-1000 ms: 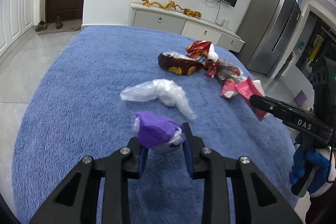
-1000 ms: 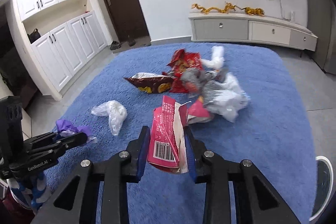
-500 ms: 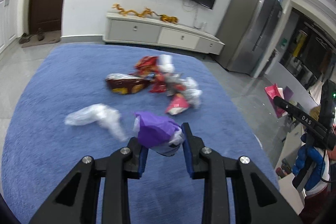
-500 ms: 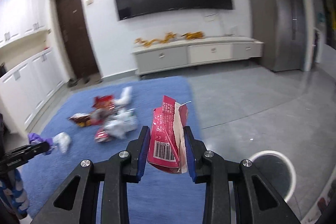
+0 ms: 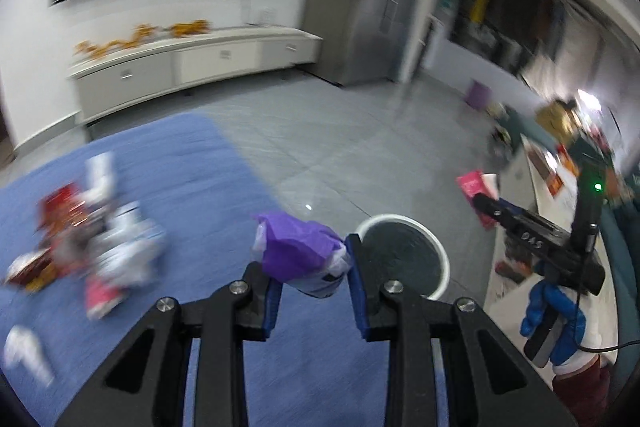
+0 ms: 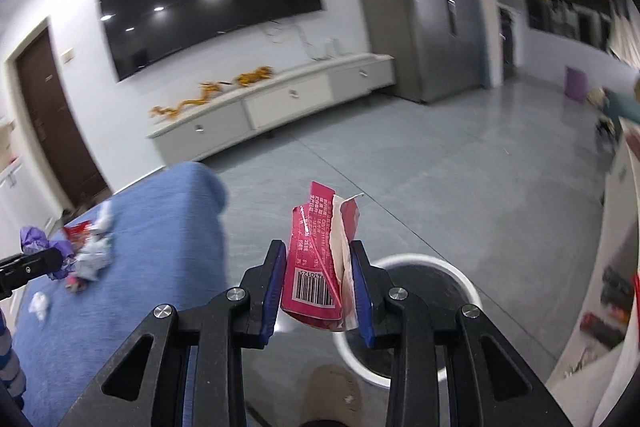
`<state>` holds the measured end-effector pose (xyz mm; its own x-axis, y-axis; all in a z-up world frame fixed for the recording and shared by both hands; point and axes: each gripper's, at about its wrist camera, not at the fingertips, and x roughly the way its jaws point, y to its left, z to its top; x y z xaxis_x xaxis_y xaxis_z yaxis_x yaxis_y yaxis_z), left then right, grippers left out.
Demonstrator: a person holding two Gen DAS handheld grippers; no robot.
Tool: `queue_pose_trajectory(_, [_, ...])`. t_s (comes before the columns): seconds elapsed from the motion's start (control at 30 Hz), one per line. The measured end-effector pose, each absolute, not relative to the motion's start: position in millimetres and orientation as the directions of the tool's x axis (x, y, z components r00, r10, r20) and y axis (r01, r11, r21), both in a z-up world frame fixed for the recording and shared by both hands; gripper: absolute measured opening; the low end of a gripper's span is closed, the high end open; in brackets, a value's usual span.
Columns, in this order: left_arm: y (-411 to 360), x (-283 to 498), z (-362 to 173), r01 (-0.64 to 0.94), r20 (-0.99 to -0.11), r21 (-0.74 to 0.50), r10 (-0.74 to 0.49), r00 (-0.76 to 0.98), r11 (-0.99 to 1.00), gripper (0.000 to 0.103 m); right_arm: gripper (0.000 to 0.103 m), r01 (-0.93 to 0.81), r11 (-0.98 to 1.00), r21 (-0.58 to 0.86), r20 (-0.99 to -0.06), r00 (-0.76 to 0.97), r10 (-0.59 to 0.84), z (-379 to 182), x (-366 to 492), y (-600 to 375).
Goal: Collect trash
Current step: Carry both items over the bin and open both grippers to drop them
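The left gripper (image 5: 311, 277) is clamped on a crumpled purple wad (image 5: 298, 251) of wrapping, its blue pads pressing both sides. The wad hangs just beside the near rim of a white-rimmed bin (image 5: 402, 255) standing on the grey tiled floor. The right gripper (image 6: 318, 287) pinches a torn pink packet (image 6: 316, 259) with a barcode, held upright just short of the bin (image 6: 424, 311), near its rim. A heap of wrappers (image 5: 80, 243) lies on the blue rug (image 5: 192, 179), well apart from the bin.
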<state>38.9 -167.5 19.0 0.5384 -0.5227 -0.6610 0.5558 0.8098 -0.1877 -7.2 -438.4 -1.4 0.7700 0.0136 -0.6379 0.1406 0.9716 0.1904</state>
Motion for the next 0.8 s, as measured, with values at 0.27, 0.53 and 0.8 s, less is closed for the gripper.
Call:
queue_pose_trajectory(0.27, [-325, 79, -25, 0.687, -0.737, -0.202, -0.57, 0.363, 0.698, 0.028, 0.03, 0.268, 0.933, 0.24, -0.72, 0.694, -0.015, -64, 8, -512])
queue_pose_trajectory(0.53, [-405, 125, -73, 0.658, -0.788, -0.278, -0.557, 0.26, 0.7, 0.029, 0.031, 0.33, 0.903, 0.276, -0.77, 0.638, 0.003, -117, 25, -549])
queue_pose_trajectory(0.8, [-439, 148, -102, 0.604, -0.798, -0.359, -0.57, 0.196, 0.711, 0.055, 0.049, 0.391, 0.883, 0.258, -0.814, 0.581, -0.02, -145, 36, -562])
